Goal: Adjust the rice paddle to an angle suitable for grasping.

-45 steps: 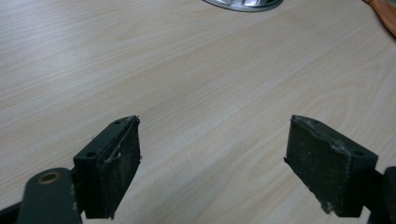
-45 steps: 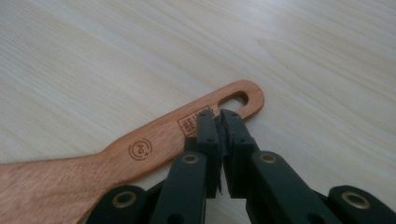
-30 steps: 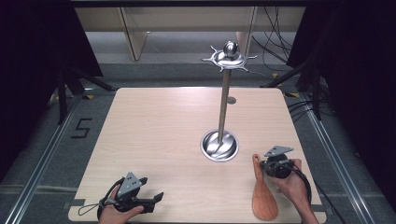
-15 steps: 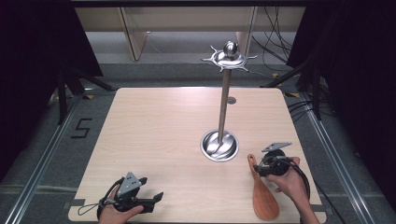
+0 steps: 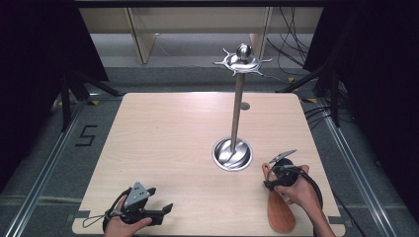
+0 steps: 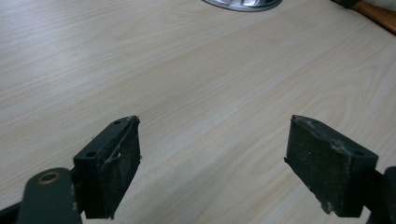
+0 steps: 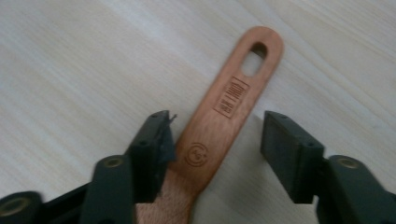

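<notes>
A wooden spatula lies flat near the table's front right corner, handle pointing away from the person. My right gripper is lowered over that handle. In the right gripper view the handle, with its hanging hole and a burnt-in stamp, runs between the jaws of the right gripper. The jaws have just been opening: the left pad is at the handle's edge, the right pad stands apart. My left gripper rests at the front left, open over bare wood.
A metal utensil stand rises from a round base right of centre, with a hooked crown on top. Its base edge lies ahead of the left gripper. The pale wooden table is ringed by dark floor, rails and cables.
The right gripper's jaws went from shut on the spatula handle to open around it, and the hand shifted slightly left. The left gripper stayed where it was.
</notes>
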A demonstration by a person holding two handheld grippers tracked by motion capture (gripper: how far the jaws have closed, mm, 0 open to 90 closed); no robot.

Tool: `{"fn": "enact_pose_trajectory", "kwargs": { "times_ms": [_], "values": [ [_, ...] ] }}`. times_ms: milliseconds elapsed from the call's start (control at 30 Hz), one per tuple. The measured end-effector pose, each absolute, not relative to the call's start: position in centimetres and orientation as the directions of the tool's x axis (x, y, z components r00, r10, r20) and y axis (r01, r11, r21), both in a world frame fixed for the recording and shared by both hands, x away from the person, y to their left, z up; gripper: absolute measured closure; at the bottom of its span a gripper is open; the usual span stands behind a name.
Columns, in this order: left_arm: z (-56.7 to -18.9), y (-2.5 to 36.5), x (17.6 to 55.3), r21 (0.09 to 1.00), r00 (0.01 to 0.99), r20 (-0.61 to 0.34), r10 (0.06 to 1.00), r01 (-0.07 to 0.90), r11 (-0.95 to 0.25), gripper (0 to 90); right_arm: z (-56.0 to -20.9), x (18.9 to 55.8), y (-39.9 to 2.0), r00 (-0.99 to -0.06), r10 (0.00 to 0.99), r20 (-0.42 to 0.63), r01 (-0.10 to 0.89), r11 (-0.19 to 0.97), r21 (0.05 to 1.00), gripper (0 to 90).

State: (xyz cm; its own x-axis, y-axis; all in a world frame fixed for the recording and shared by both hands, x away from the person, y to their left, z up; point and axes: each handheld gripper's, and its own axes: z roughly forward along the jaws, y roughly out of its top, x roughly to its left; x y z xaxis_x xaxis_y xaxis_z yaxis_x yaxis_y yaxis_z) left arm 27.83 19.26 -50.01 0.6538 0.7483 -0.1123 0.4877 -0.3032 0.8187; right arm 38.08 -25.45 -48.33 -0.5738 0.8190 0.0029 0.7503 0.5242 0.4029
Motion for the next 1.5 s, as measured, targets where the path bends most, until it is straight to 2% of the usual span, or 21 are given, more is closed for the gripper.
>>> {"fn": "enact_pose_trajectory", "kwargs": {
  "times_ms": [167, 300, 533, 567, 633, 767, 833, 1300, 1367, 1500],
  "values": [
    [-50.0, 19.3, 27.8, 0.819, 0.654, -0.113, 0.748, 0.487, -0.302, 17.0, -48.1, 38.8, -25.1, -0.607, 0.794, -0.018, 0.733, 0.569, 0.371, 53.0],
    [-50.1, 19.2, 27.8, 0.817, 0.638, -0.137, 0.758, 0.505, -0.278, 17.0, -47.7, 39.6, -24.8, -0.619, 0.786, 0.004, 0.75, 0.588, 0.303, 59.8],
    [-50.2, 19.2, 27.8, 0.82, 0.647, -0.126, 0.752, 0.495, -0.288, 17.0, -47.5, 40.2, -24.4, -0.636, 0.772, 0.009, 0.752, 0.617, 0.234, 60.4],
    [-50.0, 19.4, 27.9, 0.806, 0.663, -0.096, 0.742, 0.49, -0.334, 17.0, -47.5, 40.5, -24.3, -0.644, 0.765, 0.007, 0.749, 0.628, 0.212, 60.7],
    [-50.0, 19.4, 27.9, 0.803, 0.665, -0.094, 0.741, 0.49, -0.338, 17.0, -47.4, 40.7, -24.1, -0.653, 0.758, 0.005, 0.746, 0.642, 0.176, 61.0],
    [-50.1, 19.3, 27.9, 0.818, 0.648, -0.121, 0.752, 0.495, -0.294, 17.0, -47.4, 41.3, -24.3, -0.686, 0.727, 0.004, 0.719, 0.678, 0.15, 62.5],
    [-50.2, 19.2, 27.8, 0.817, 0.648, -0.12, 0.752, 0.495, -0.296, 17.0, -47.2, 41.3, -24.3, -0.667, 0.745, 0.009, 0.74, 0.661, 0.125, 64.2],
    [-50.2, 19.3, 27.9, 0.816, 0.644, -0.12, 0.755, 0.497, -0.294, 17.0, -47.4, 40.6, -25.4, -0.705, 0.709, -0.013, 0.693, 0.693, 0.2, 66.4],
    [-50.1, 19.5, 27.9, 0.805, 0.653, -0.1, 0.75, 0.497, -0.325, 17.1, -47.4, 40.4, -25.5, -0.718, 0.697, -0.004, 0.68, 0.701, 0.216, 66.5],
    [-50.2, 19.3, 27.9, 0.813, 0.645, -0.11, 0.756, 0.496, -0.305, 17.1, -47.3, 40.2, -25.4, -0.743, 0.669, 0.004, 0.659, 0.731, 0.177, 66.5]
  ]
}}
